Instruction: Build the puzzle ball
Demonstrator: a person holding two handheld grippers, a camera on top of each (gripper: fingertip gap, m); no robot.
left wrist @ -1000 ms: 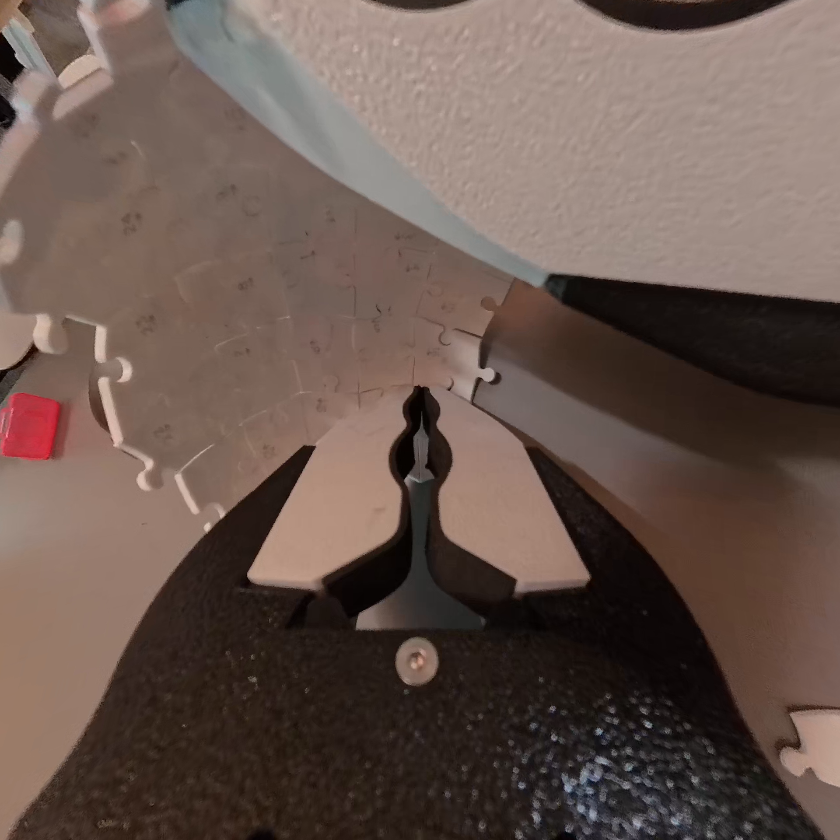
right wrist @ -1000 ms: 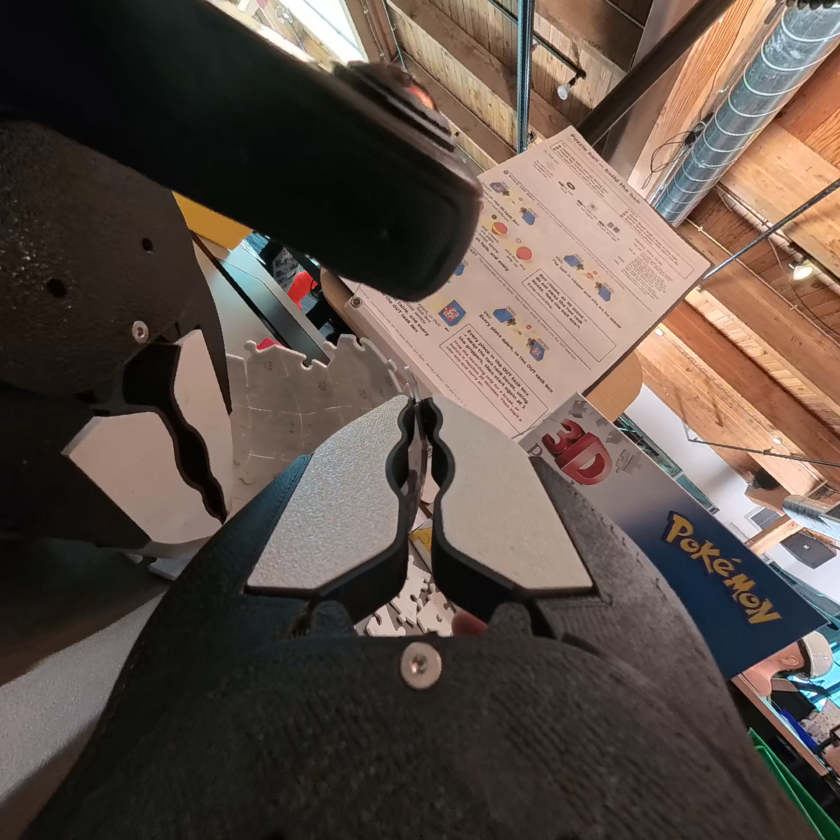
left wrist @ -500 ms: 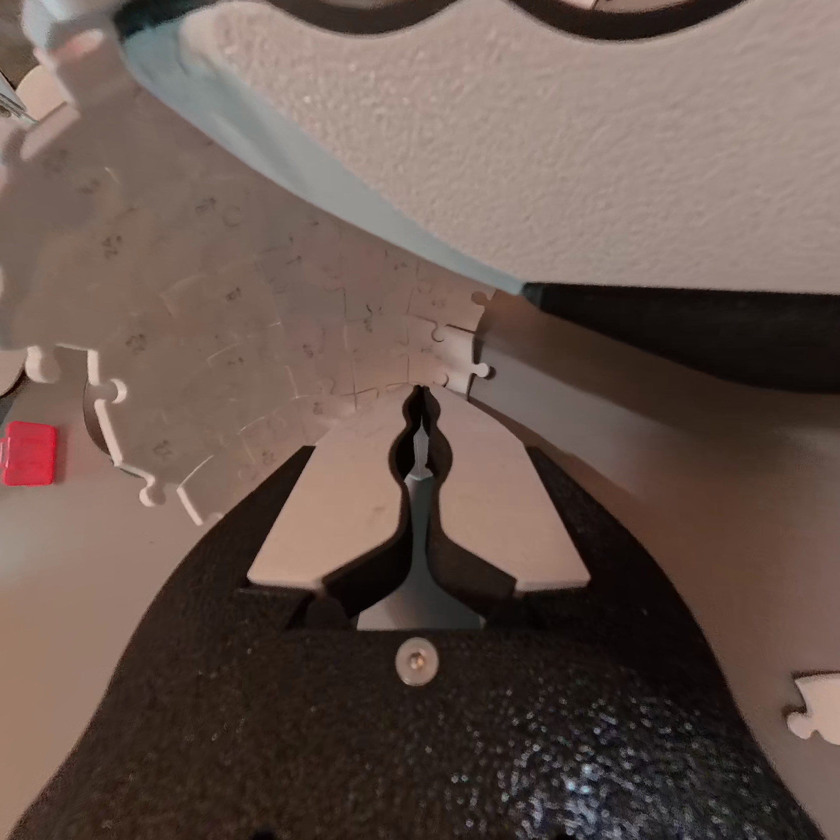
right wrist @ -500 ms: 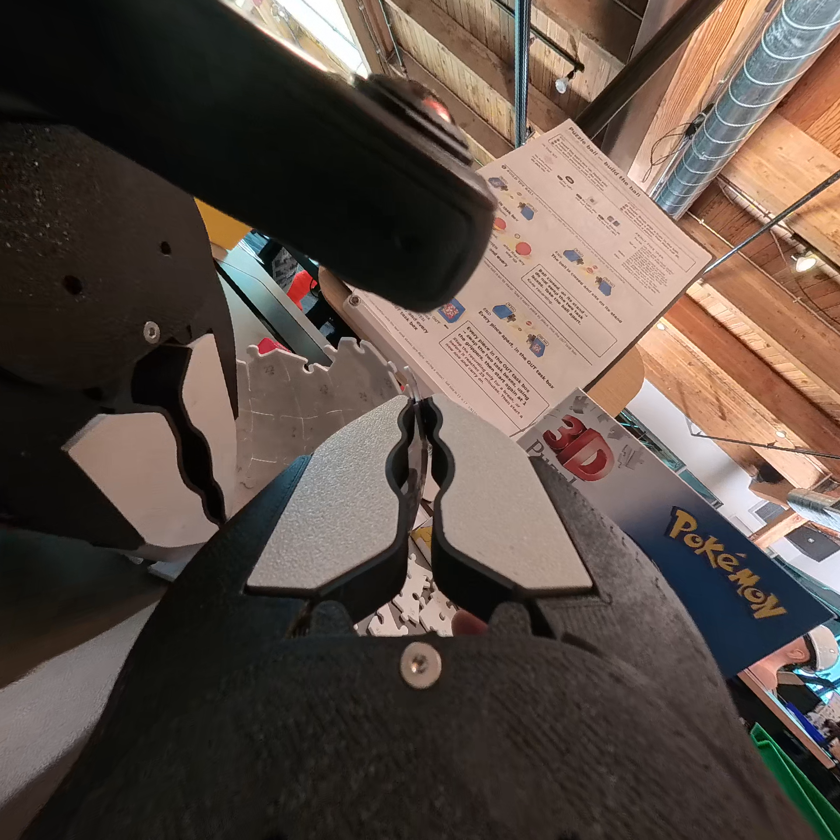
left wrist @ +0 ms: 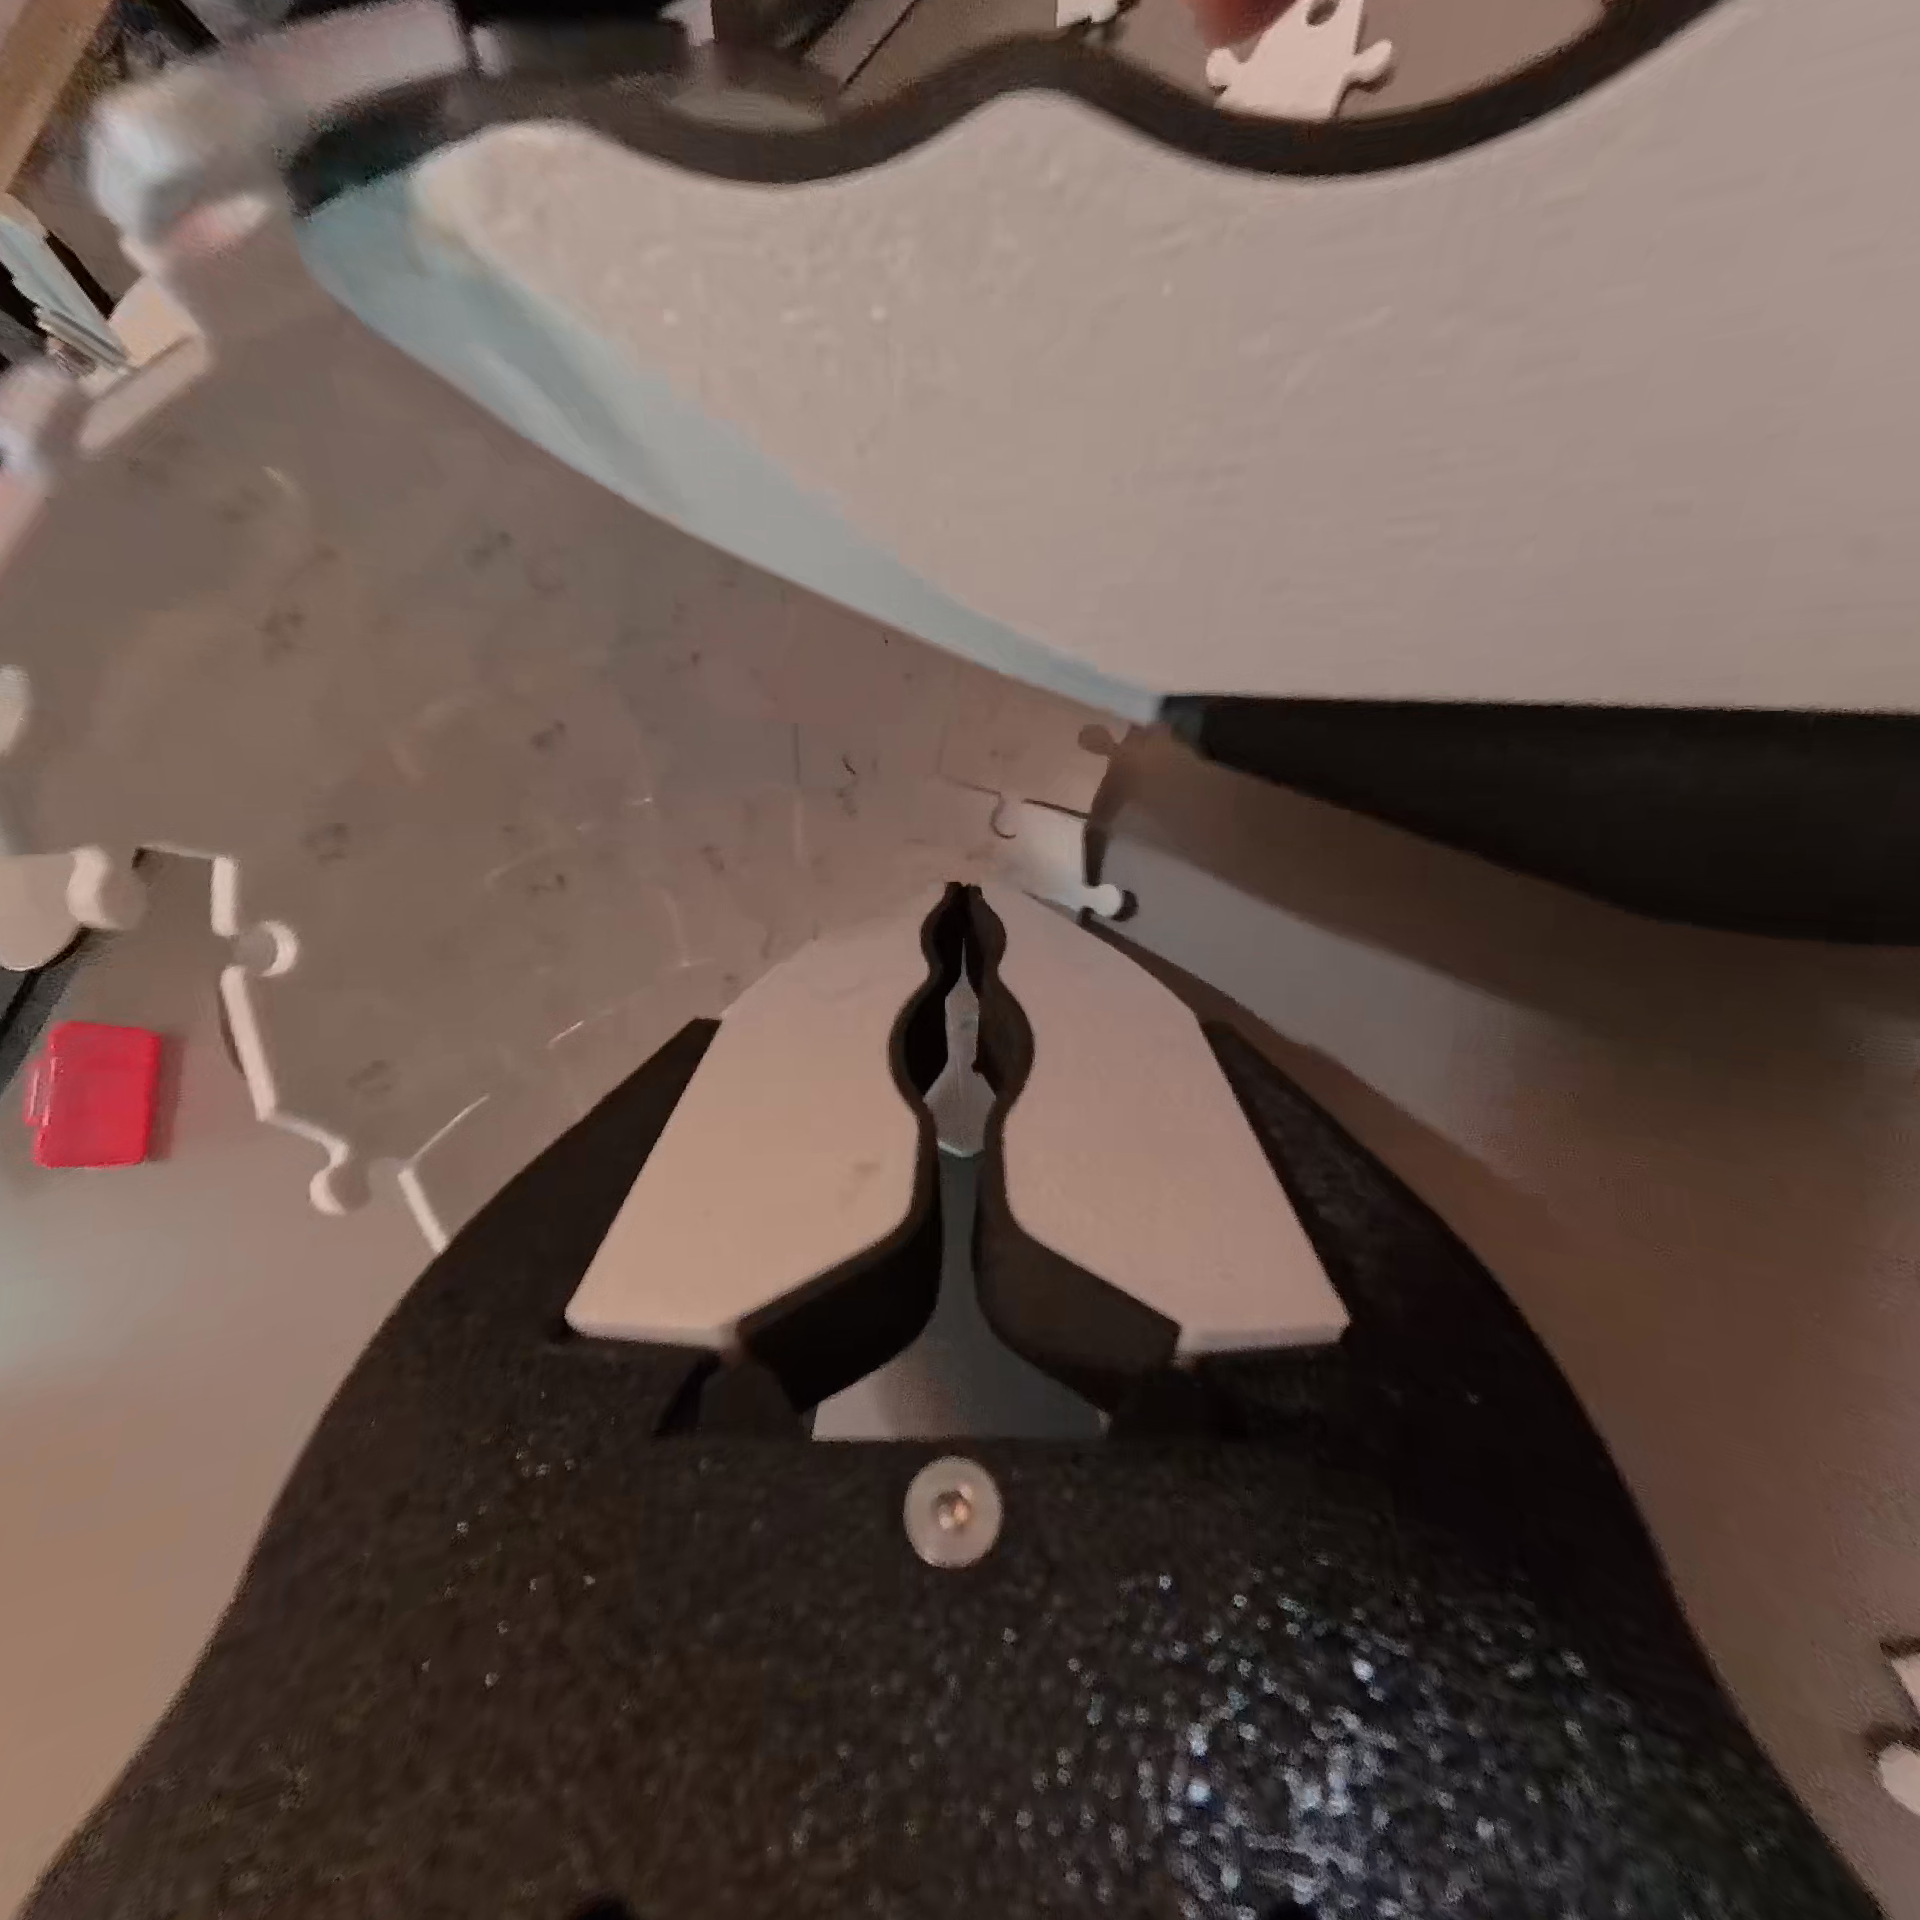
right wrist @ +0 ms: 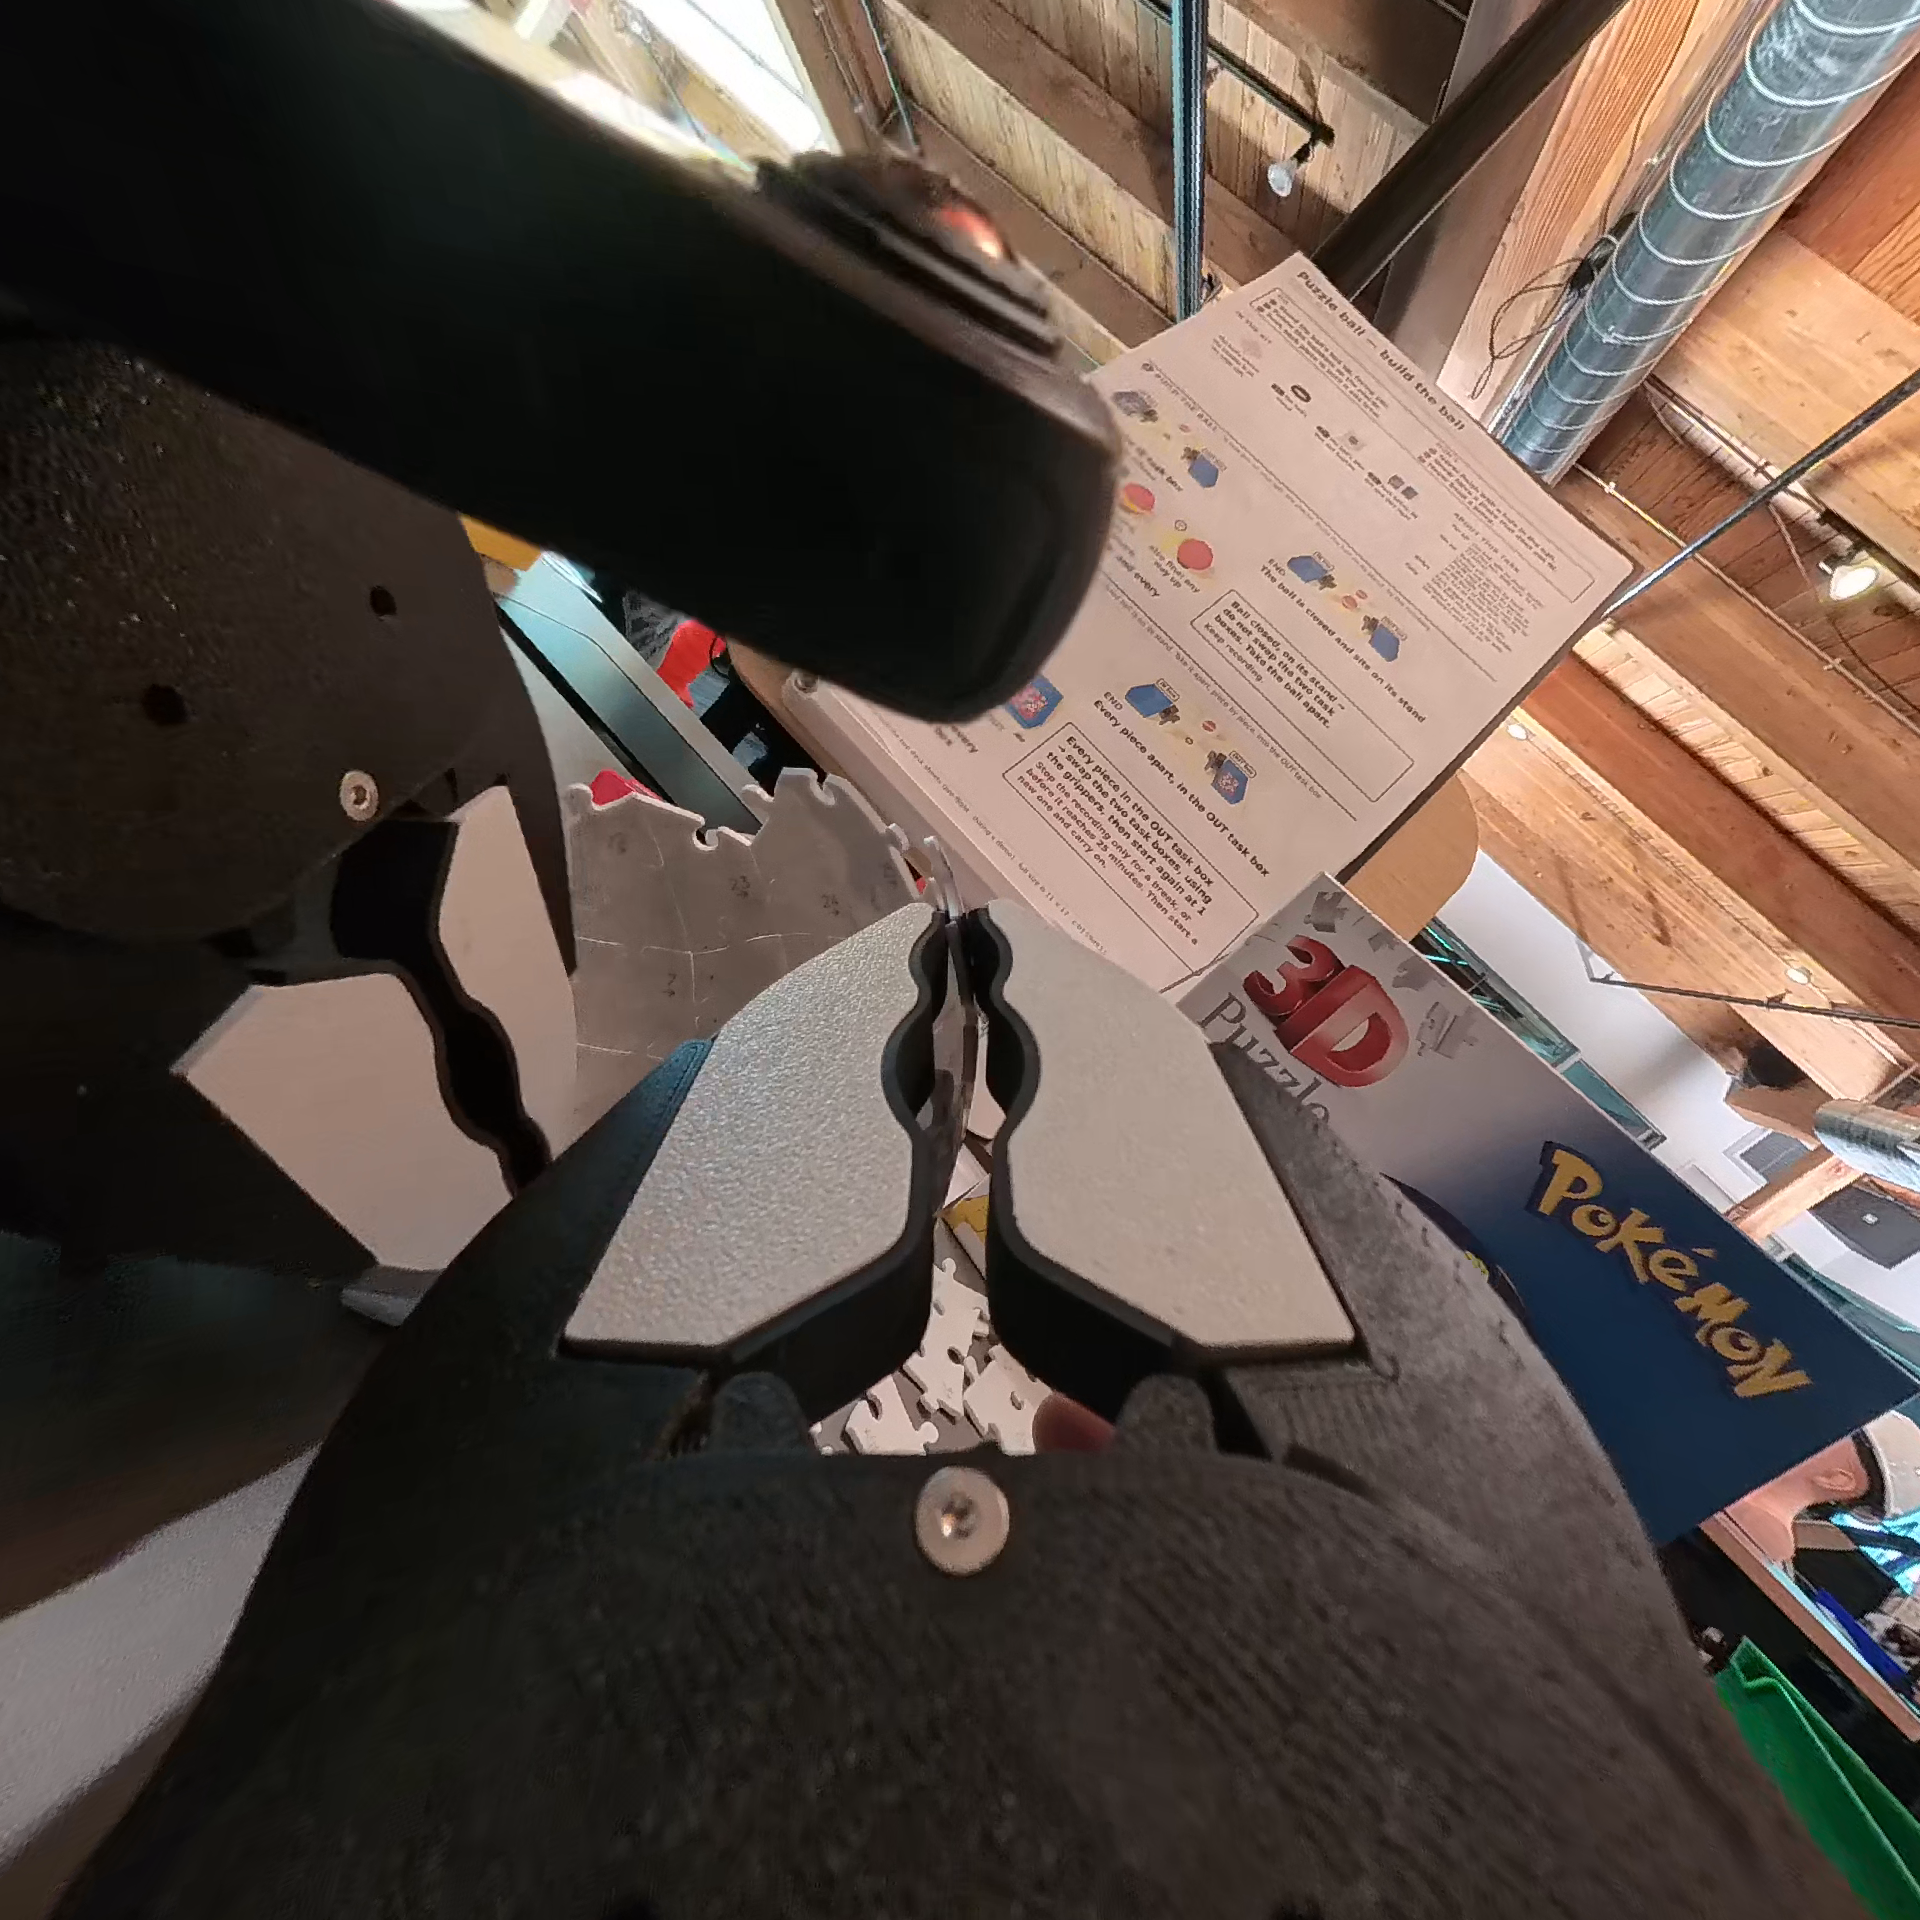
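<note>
My left gripper (left wrist: 961, 899) is shut on the rim of the curved, part-built puzzle ball section (left wrist: 468, 790), whose grey numbered inside faces me. The section also shows in the right wrist view (right wrist: 717, 914). My right gripper (right wrist: 961, 920) is shut on a thin puzzle piece (right wrist: 961, 1029), seen edge-on, held right at the section's toothed upper rim. The right gripper's big grey finger (left wrist: 1143, 416) fills the top of the left wrist view. The left gripper's fingers (right wrist: 312, 1122) sit at the left of the right wrist view.
A small red block (left wrist: 96, 1096) lies on the grey table (left wrist: 125, 1455) at left. Loose white pieces lie at the top (left wrist: 1299, 62), the right edge (left wrist: 1896, 1756) and under my right gripper (right wrist: 956, 1382). An instruction sheet (right wrist: 1299, 644), the puzzle box (right wrist: 1558, 1247) and a green bin (right wrist: 1818, 1787) stand behind. Spacing between my two grippers at the tips: around 11 cm.
Both grippers stay shut. The right gripper's finger has slid lower in the left wrist view, showing its wavy inner edge. The left gripper has drawn closer in the right wrist view.
</note>
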